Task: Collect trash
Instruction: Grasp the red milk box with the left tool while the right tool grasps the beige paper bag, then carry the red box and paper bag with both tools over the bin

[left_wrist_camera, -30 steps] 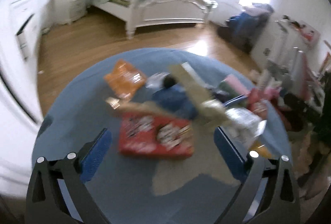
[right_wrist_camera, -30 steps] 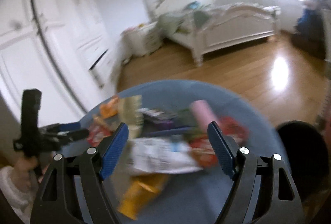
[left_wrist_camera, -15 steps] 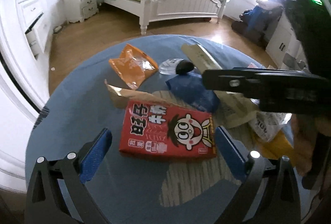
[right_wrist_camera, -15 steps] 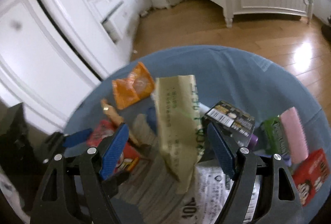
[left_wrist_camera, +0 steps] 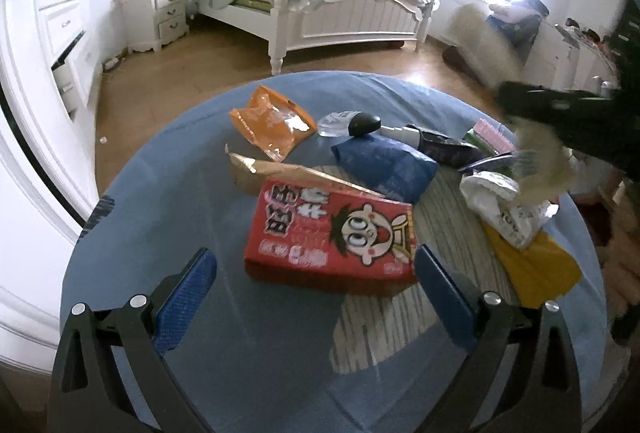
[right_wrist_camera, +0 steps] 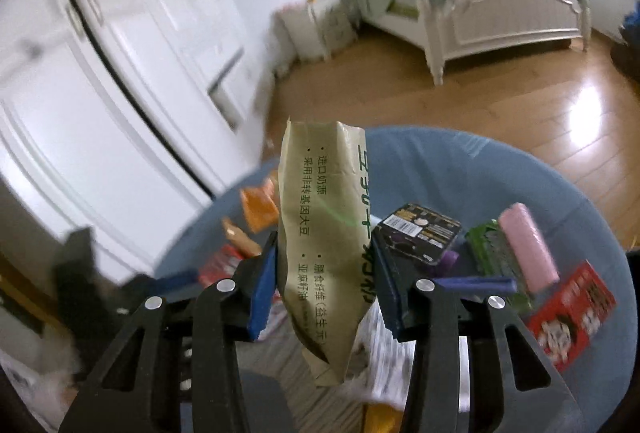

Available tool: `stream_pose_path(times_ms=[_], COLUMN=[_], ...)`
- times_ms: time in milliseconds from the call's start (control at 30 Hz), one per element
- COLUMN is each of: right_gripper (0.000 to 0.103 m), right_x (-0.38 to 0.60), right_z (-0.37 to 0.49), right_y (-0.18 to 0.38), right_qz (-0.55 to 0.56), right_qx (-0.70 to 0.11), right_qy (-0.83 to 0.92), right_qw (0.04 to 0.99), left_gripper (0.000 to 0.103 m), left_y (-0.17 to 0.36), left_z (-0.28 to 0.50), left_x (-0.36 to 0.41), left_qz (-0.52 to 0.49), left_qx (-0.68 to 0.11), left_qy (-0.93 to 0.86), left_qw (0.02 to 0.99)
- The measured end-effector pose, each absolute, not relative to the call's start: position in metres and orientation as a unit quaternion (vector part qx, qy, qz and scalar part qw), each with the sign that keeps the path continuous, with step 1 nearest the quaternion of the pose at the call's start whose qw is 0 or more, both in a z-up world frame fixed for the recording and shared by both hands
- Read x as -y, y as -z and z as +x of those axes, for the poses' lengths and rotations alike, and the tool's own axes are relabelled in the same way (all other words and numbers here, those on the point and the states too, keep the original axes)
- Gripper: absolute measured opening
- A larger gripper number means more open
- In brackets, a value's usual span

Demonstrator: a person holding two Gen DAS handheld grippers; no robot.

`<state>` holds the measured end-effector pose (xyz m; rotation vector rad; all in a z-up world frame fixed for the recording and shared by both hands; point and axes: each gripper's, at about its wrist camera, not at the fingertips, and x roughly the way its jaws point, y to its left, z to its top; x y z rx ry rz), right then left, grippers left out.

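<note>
**Q:** So, which step were you in at that moment?

**A:** You were mid-pickup of one piece of trash. Your right tool [right_wrist_camera: 325, 283] had the tall beige pouch [right_wrist_camera: 324, 233] standing between its blue pads, and its jaws were closing on it. The pouch's sides looked to be touching both pads, its lower end hung below the fingers and its top rose clear above the blue tabletop [right_wrist_camera: 460, 169], so it seemed already lifted off the pile.

**Q:** And the other hand?

**A:** Your left tool [left_wrist_camera: 316, 293] stood wide open with nothing between its pads, low over the tabletop and just short of the red snack box [left_wrist_camera: 332, 233]. The box lay flat, with an orange wrapper [left_wrist_camera: 272, 125] and a blue packet [left_wrist_camera: 384, 165] beyond it and a yellow packet [left_wrist_camera: 532, 265] off to the right.

**Q:** What did the next move call for?

**A:** By my reading, you needed to finish the squeeze so the limp pouch could not slip, then carry it off to wherever the trash was being gathered. No bin showed in either view, so you would have had to find it first. The red box looked like the natural next pick for the left tool.
</note>
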<state>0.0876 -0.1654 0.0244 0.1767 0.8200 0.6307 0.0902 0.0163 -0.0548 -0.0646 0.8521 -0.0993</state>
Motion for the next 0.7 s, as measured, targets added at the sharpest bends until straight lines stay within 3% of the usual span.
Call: stream_pose_path(times_ms=[300, 333, 367, 700], right_gripper=[0.044, 0.044, 0.044, 0.044], right_x=[0.202, 0.205, 0.205, 0.254], right_z=[0.048, 0.046, 0.043, 0.016], right_y=[-0.023, -0.021, -0.018, -0.009], right_qz=[0.112, 0.117, 0.119, 0.175], right_qx=[-0.386, -0.387, -0.387, -0.355], right_qy=[-0.295, -0.296, -0.295, -0.289], right_qw=[0.867, 0.866, 0.865, 0.871], left_gripper=[0.098, 0.093, 0.087, 0.087], left_y=[0.068, 0.071, 0.068, 0.009], left_z=[0.107, 0.109, 0.106, 0.05], left_x=[0.012, 0.007, -0.003, -0.028], left_qz=[0.041, 0.031, 0.004, -0.056], left_qx=[-0.446, -0.453, -0.446, -0.353], left_qy=[0.007, 0.012, 0.02, 0.063], left_qw=[0.894, 0.891, 0.895, 0.932])
